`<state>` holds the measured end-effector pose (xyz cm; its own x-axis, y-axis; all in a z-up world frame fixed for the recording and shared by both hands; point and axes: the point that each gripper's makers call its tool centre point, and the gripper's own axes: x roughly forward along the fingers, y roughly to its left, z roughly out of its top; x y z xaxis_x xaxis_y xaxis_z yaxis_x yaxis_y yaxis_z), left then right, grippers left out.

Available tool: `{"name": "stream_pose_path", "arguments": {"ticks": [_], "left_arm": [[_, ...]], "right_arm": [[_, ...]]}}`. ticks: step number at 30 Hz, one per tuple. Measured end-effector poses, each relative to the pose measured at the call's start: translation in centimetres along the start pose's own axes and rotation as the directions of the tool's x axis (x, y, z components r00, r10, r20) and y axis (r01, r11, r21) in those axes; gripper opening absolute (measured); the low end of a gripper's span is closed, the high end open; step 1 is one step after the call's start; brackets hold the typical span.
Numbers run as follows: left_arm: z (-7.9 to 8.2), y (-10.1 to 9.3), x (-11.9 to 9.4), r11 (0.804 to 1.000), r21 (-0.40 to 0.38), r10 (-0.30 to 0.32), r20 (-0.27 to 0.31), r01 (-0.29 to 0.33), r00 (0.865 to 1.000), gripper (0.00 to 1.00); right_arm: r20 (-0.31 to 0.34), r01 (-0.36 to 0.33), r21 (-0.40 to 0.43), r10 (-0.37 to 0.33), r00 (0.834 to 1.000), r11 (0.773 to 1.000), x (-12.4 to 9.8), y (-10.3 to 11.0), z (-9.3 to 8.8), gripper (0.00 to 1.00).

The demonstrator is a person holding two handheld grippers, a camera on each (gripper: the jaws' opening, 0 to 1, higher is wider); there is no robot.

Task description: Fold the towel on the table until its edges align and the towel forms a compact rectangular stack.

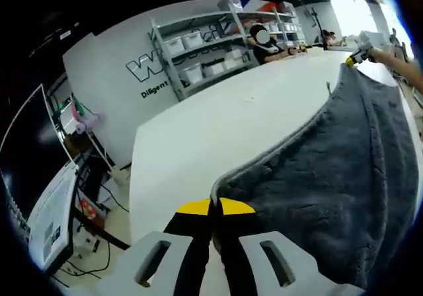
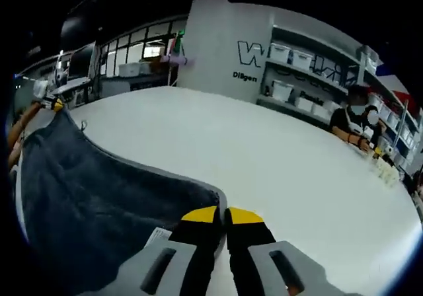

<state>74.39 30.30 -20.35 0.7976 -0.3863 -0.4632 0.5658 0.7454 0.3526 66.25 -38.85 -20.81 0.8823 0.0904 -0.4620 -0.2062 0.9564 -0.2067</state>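
Note:
A dark grey towel (image 1: 330,170) lies spread on the white table (image 1: 218,131), stretched between my two grippers. My left gripper (image 1: 215,207) is shut, its yellow tips pinching one towel corner. At the towel's far corner the right gripper (image 1: 357,57) shows small, with a person's arm behind it. In the right gripper view the towel (image 2: 86,203) runs off to the left, and my right gripper (image 2: 223,215) is shut on its near corner. The left gripper (image 2: 53,102) holds the far corner there. A white label shows by the right jaws.
A person (image 1: 264,45) sits at the table's far side, with small yellow and white items (image 2: 384,167) on the table nearby. Shelves with white bins (image 1: 198,51) line the wall. A monitor and a cart (image 1: 59,203) stand beyond the table's left edge.

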Motion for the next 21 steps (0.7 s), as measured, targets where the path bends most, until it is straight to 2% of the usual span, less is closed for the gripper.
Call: {"name": "stream_pose_path", "arguments": {"ticks": [4,9,15,21], "left_arm": [[0.6,0.4,0.3,1.000,-0.012,-0.004,0.005,0.004,1.000,0.02],[1.5,1.7,0.3,1.000,-0.021,0.003,0.016,-0.003,1.000,0.02],[3.2,2.7,0.2,1.000,-0.012,0.019,0.035,-0.018,0.999,0.02],[4.0,3.7,1.1,0.999,-0.001,0.036,0.022,-0.036,0.999,0.02]], "right_arm": [[0.023,0.015,-0.002,-0.015,1.000,1.000,-0.5,-0.8,1.6,0.01],[0.048,0.025,0.004,-0.026,0.999,1.000,-0.1,-1.7,3.2,0.01],[0.071,0.071,-0.033,-0.069,0.995,0.997,0.5,-2.7,5.1,0.01],[0.082,0.089,-0.090,-0.082,0.993,0.992,1.6,-3.4,6.8,0.01]]}}
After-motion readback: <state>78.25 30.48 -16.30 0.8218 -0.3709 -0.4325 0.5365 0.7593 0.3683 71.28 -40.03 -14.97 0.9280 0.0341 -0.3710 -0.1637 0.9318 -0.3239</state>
